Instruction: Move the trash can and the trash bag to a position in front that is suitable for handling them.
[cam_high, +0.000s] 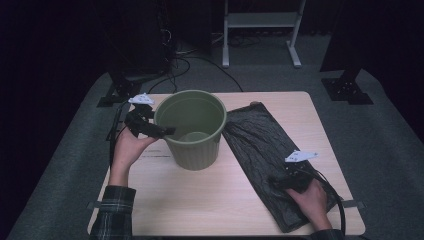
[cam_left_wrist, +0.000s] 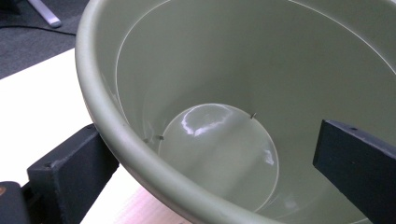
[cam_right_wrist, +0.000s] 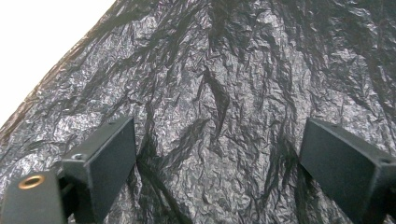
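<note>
Left claw (cam_high: 161, 131) gapes astride green bin (cam_high: 192, 150) rim; right claw (cam_high: 280, 183) spread wide over black bag (cam_high: 260, 140).

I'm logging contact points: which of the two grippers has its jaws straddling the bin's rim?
The left gripper: one jaw sits inside the green bin and one outside its rim. The right gripper is open over the black bin bag lying flat on the table.
</note>
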